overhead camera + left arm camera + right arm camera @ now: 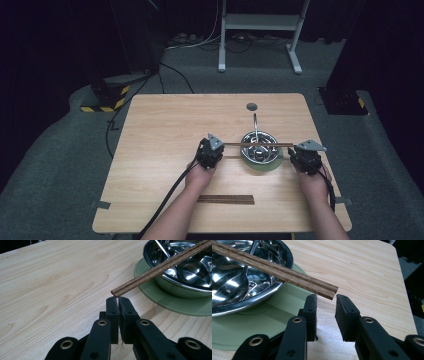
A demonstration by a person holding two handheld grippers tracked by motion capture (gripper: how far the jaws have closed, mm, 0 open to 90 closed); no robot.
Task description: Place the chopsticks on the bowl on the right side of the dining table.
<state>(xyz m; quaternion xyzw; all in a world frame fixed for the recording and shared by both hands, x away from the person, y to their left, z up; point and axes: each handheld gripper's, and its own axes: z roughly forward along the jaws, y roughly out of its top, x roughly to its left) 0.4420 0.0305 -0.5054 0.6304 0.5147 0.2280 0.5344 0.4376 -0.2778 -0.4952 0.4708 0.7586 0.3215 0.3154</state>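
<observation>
Chopsticks (258, 144) across unmarked steel bowl (259, 148)

Bare wooden table (160, 125) lies open to the left and far side — free passage there. Right of centre, a steel bowl (259, 146) on a green plate (260, 165) blocks the way, wooden chopsticks (257, 144) bridging its rim and a spoon handle (255, 122) jutting far. Near the front edge a second chopstick pair (226, 199) lies flat between the forearms.
</observation>
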